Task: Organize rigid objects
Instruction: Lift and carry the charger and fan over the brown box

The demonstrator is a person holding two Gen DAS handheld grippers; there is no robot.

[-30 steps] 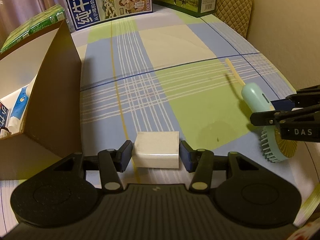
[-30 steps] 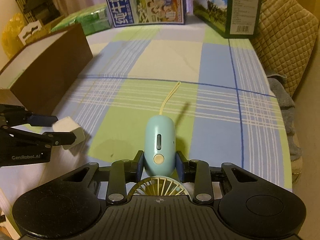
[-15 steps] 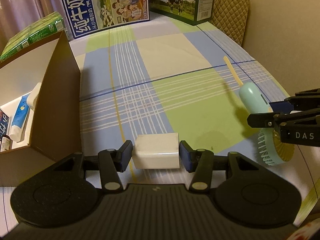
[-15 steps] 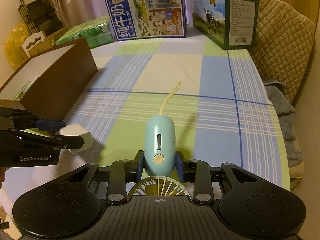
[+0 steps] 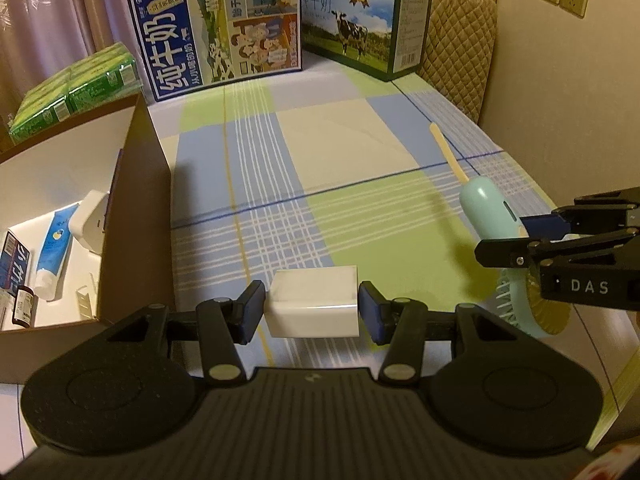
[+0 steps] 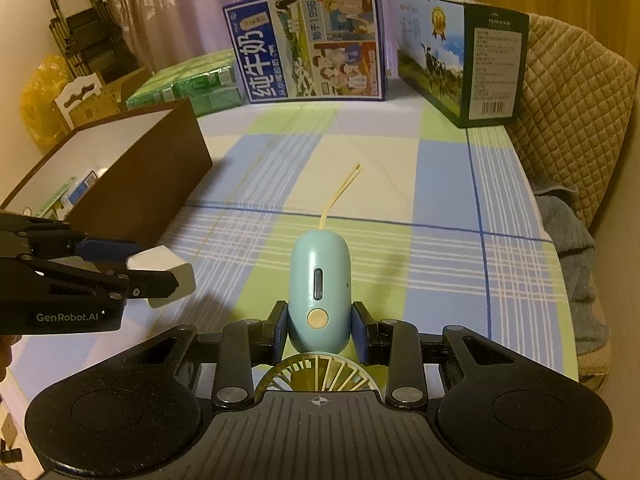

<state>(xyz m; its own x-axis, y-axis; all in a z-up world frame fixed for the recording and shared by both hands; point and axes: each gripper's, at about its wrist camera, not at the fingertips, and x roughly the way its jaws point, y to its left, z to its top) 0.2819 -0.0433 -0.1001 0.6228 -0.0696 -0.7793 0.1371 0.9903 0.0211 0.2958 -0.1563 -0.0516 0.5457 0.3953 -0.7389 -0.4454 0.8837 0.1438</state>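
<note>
- My left tongs (image 5: 312, 307) are closed partway on a white rectangular block (image 5: 313, 305); a blue pad presses each of its side faces, and the block hangs clear of the cloth below.
- In the right wrist view the same left tongs (image 6: 152, 268) enter from the left edge with the white block (image 6: 162, 270) gripped at their tip.
- My right tongs (image 6: 320, 332) are nearly shut on the handle of a pale blue handheld fan (image 6: 319, 292); the handle points away from me, and the fan's round grille sits just behind the pads, against the tongs' body.
- A cream wrist strap (image 6: 340, 196) runs from the far end of the handle out over the cloth.
- From the left wrist view, the right tongs (image 5: 520, 236) come in from the right edge holding the fan (image 5: 486, 208), well apart from the block.
- Both held items are above a bench covered with a blue, green and cream checked cloth (image 5: 340, 152).
- To the left stands an open brown cardboard box (image 5: 132, 216) with a white interior; it holds a toothpaste tube (image 5: 54, 250), a white device (image 5: 92, 222) and small packages.
- At the far end stand two milk cartons: a blue one (image 6: 310, 44) and a green one with a cow picture (image 6: 460, 60).
- Green packs (image 5: 76, 90) lie behind the box.
</note>
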